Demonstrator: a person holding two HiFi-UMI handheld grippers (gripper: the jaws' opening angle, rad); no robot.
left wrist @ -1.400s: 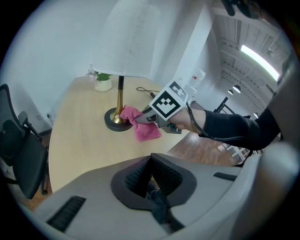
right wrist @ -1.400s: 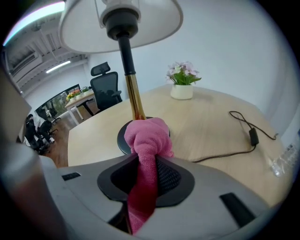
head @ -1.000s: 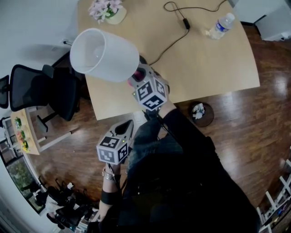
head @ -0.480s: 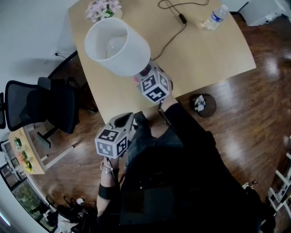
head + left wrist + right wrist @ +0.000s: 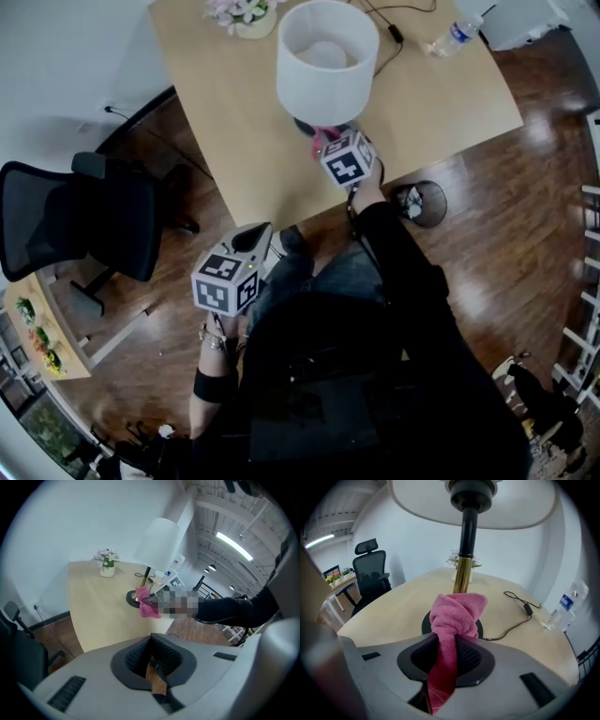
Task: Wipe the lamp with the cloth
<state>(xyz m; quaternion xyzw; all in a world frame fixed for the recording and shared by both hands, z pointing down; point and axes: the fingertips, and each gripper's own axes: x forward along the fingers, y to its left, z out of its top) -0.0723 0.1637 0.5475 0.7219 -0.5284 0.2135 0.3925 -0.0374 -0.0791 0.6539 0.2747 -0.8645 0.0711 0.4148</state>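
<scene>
The lamp has a white shade [image 5: 328, 61], a brass and black pole [image 5: 465, 559] and a dark round base [image 5: 425, 620], and it stands on the wooden table [image 5: 234, 122]. My right gripper [image 5: 336, 150] is shut on a pink cloth [image 5: 457, 613], whose bunched end sits over the base just in front of the pole. The cloth [image 5: 324, 142] also shows pink under the shade in the head view. My left gripper [image 5: 251, 242] hangs off the table's near edge, away from the lamp, with its jaws shut and nothing in them. From the left gripper view the lamp shade [image 5: 157, 543] and cloth [image 5: 147, 607] lie far ahead.
A flower vase [image 5: 246, 14], a black cable [image 5: 394, 28] and a water bottle [image 5: 459, 36] lie on the table's far side. A black office chair [image 5: 84, 220] stands left of the table. A small bin [image 5: 417, 202] sits on the wood floor by its right corner.
My right gripper has dropped with the cloth from beside the shade down to the lamp's base. The lamp now sits higher and further right in the head view. My left gripper stays low.
</scene>
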